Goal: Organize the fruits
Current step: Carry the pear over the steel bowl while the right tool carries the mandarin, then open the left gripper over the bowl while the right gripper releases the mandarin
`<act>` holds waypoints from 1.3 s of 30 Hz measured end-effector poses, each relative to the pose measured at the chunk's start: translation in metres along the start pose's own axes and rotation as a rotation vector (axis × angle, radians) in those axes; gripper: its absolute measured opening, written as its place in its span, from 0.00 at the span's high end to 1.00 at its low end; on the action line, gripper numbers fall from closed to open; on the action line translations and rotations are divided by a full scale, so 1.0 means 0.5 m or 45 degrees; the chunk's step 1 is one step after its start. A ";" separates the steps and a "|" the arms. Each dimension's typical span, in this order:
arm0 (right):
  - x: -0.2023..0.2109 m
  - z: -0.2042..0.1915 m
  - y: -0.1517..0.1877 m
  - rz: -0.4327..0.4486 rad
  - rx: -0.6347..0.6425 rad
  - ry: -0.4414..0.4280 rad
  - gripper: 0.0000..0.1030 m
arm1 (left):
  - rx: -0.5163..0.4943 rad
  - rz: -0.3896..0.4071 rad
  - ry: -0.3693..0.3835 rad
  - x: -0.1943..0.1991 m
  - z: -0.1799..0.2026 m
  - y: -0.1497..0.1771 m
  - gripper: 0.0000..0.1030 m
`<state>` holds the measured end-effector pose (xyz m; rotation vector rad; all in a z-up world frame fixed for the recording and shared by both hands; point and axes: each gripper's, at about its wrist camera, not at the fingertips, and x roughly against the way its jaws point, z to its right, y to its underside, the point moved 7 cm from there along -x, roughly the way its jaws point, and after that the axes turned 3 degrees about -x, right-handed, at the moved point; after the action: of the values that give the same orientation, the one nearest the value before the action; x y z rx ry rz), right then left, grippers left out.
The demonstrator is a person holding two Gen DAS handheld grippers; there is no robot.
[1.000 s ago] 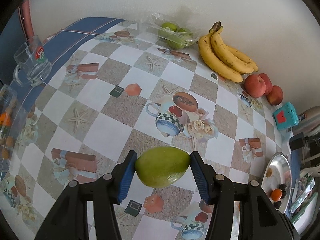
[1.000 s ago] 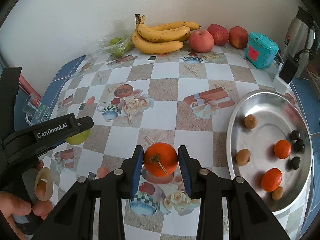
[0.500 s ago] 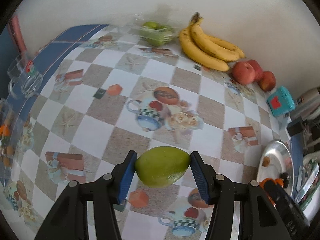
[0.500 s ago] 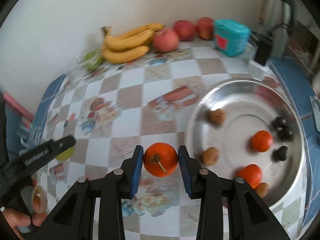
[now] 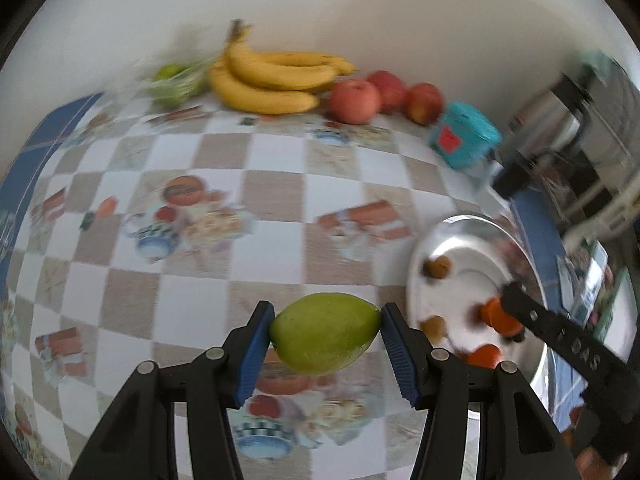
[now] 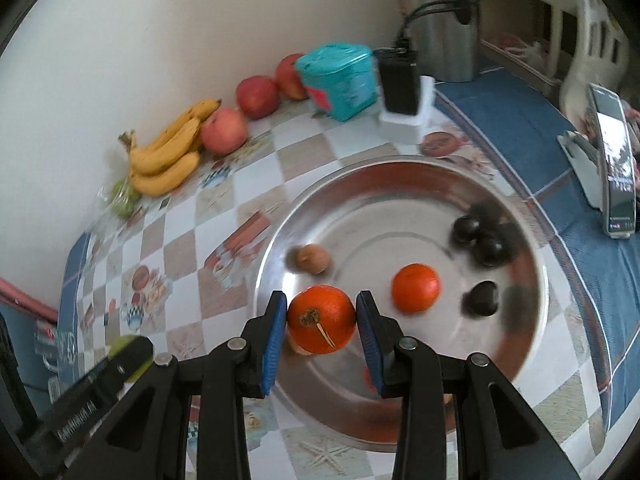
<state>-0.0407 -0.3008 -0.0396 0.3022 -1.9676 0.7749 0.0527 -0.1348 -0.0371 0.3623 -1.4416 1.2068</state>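
Both tongs carry fruit. Left tongs are clamped on a green mango, blue pads pressing its two ends. Right tongs are clamped on an orange, stem toward the camera.

Change over the last second: both have swung across the checked surface toward the tray. A second ago the tray sat off to the side in both views. Now the orange hangs above the tray's near-left part, inside the rim. The mango is short of it, over the surface just left of the rim. Grip unchanged on both fruits.

Tray contents: one orange, dark plums, a brown fruit; another orange shows in the left view. Whole scene blurred by motion.

Far side, along the wall: bananas, apples, bagged green fruit, teal box, kettle behind it.

Judgement: transport nearly finished for the orange; next is lowering and release onto bare metal near the other oranges. Mango needs more travel and a larger free patch. Risk: round fruit rolling on the smooth tray, and the two tongs crowding each other over it.
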 end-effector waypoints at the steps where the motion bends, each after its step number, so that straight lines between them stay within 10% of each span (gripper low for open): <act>1: 0.003 0.007 -0.003 0.008 -0.010 0.003 0.64 | -0.028 0.006 0.006 -0.001 0.015 0.001 0.44; 18: -0.033 0.048 0.006 -0.054 -0.077 0.032 0.63 | -0.400 0.101 0.073 -0.058 0.186 0.021 0.44; 39: -0.040 0.047 0.008 -0.076 -0.078 0.036 0.63 | -0.401 0.095 0.073 -0.068 0.194 0.018 0.42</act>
<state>-0.0491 -0.3147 -0.0661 0.3102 -1.9431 0.6761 0.0023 -0.2236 -0.0520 0.0580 -1.5767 1.0184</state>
